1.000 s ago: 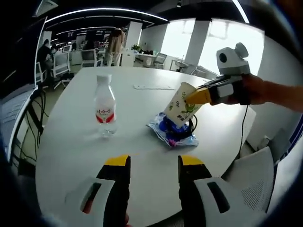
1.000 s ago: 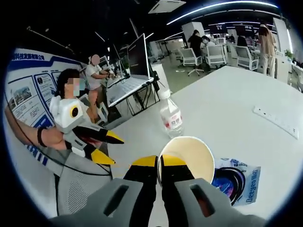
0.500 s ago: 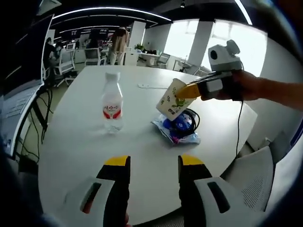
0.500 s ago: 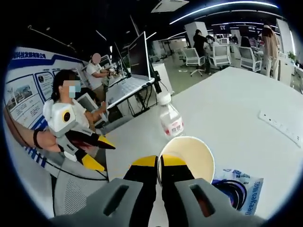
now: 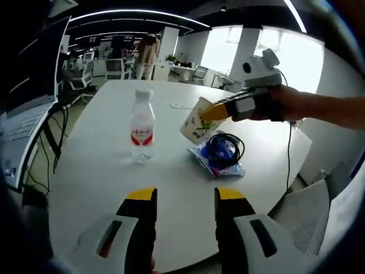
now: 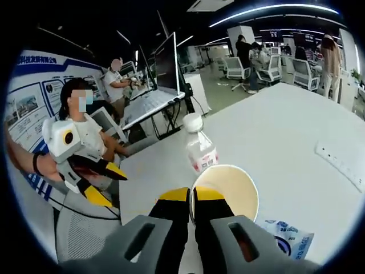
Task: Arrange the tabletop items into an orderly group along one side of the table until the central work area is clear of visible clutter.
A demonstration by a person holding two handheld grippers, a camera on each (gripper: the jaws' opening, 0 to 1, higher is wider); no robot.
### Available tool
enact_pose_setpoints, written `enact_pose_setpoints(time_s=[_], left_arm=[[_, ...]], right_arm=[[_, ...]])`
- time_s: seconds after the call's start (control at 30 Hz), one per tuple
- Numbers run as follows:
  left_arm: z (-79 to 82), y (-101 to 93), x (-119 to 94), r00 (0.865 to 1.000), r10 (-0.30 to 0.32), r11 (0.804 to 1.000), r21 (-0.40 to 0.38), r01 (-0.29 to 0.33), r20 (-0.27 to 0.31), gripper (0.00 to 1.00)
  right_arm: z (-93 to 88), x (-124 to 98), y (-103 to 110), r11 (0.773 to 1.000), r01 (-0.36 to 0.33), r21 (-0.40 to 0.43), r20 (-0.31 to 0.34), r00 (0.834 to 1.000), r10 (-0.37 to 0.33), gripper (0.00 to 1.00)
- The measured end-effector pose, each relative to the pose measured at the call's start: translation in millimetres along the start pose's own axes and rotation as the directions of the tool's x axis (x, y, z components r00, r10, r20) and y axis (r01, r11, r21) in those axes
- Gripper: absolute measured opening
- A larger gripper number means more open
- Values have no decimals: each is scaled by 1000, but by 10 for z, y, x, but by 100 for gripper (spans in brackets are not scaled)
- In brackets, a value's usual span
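Observation:
My right gripper (image 6: 191,197) is shut on the rim of a white paper cup (image 6: 224,186) with a green print, held tilted in the air above the white table (image 5: 114,171); the same right gripper (image 5: 212,112) and cup (image 5: 197,121) show in the left gripper view. A small water bottle (image 5: 142,130) with a red label stands upright left of the cup, also seen as the bottle (image 6: 200,150) just beyond the cup. A blue packet with a coiled black cable (image 5: 219,153) lies under the cup. My left gripper (image 5: 185,197) is open over the near table edge and holds nothing; the left gripper (image 6: 97,182) appears at the left.
A white power strip (image 5: 179,105) lies farther back on the table. White office chairs (image 5: 305,214) stand at the table's right edge. Seated people and monitors (image 6: 168,65) are beyond the table's far side.
My right gripper has carried the cup left, away from above the packet and closer to the bottle. The left gripper stays open and still.

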State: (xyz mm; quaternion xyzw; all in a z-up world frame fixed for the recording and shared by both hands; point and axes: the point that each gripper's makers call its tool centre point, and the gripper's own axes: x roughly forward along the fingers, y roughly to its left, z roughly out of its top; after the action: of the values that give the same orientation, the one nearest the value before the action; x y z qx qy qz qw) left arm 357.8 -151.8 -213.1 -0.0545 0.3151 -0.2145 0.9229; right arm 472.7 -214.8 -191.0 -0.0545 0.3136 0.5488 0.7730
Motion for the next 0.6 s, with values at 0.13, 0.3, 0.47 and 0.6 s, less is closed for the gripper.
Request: enact_pose_setpoints(time_s=[0.13,0.3,0.47,0.6], left_arm=[[11,0,5,1000,-1,1000,-7,1,4,39],[16,-1,23,1000,-2,1000,-7,2,5,39],[3,-15,32,1000,-11,1000,4,11,-1,39],[-4,-28,35,1000,-14,1000,11,14,-6,39]], right_arm=[[-4,63,-77,999,8,-38,-33,999,-9,0],[-18,141,-164,998,16,-56,-57,998,-19,0],[-86,243,-224,995,22,-95,-90,995,-30,0],[-138,337,-260,992,26,-121,-113,993,-40,0]])
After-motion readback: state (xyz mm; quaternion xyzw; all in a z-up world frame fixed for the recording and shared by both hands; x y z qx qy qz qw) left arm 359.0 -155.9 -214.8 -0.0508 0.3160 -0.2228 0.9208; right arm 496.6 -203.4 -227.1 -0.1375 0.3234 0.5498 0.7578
